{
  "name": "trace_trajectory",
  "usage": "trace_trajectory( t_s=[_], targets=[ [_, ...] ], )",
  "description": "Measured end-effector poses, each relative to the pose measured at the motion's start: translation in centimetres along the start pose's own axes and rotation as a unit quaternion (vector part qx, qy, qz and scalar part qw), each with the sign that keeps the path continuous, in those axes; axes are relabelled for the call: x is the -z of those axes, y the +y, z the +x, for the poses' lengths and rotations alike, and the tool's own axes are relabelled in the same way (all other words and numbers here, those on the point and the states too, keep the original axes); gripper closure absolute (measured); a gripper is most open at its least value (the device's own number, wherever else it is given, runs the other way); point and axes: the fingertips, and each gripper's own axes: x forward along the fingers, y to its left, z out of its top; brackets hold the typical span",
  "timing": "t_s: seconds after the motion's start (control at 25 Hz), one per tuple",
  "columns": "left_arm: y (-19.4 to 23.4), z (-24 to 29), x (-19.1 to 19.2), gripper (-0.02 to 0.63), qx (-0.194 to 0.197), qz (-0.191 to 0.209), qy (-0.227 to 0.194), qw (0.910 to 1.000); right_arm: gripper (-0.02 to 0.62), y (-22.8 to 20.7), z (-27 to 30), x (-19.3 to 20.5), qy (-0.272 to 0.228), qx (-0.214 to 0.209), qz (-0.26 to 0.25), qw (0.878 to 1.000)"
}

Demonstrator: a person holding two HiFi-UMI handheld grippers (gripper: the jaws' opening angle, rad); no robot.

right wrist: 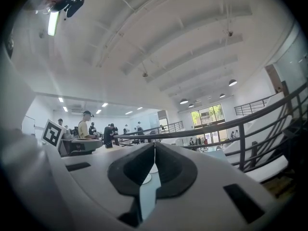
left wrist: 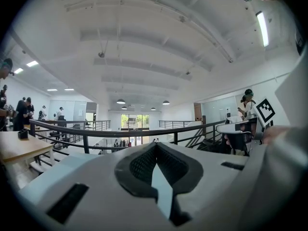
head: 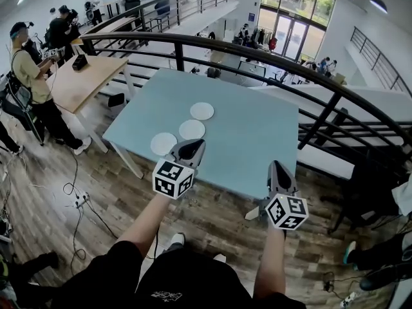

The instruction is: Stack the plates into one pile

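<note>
Three white plates lie in a diagonal row on the pale blue table: the far plate, the middle plate and the near plate. My left gripper hangs just right of the near plate, over the table's front edge, jaws shut and empty. At the front edge further right, my right gripper is also shut with nothing in it. In the left gripper view the left gripper has its jaws pressed together. The right gripper looks the same in its own view, with plates partly showing behind the jaws.
A black railing runs behind and right of the table. A wooden table with people stands at the left. Cables lie on the wooden floor near my feet.
</note>
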Motion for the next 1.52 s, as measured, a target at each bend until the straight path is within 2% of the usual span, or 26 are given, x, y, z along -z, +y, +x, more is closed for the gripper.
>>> trace_trajectory(
  t_s=[0.48, 0.88, 1.32, 1.52],
  targets=[
    [11.5, -1.4, 0.5, 0.598, 0.000, -0.010, -0.007, 0.9999, 0.588, 8.1, 8.1, 1.0, 0.007, -0.002, -0.015, 1.000],
    [19.2, -3.9, 2.2, 0.598, 0.016, -0.039, -0.009, 0.9991, 0.588, 14.7, 12.8, 2.8, 0.018, 0.006, -0.016, 1.000],
    [24.5, -5.8, 4.1, 0.598, 0.003, -0.049, 0.002, 0.9988, 0.588, 18.8, 16.5, 4.3, 0.031, -0.007, -0.018, 0.999],
    [26.0, -5.8, 4.7, 0.598, -0.009, -0.049, 0.006, 0.9987, 0.588, 18.9, 18.2, 4.8, 0.036, -0.013, -0.013, 0.999]
  ],
)
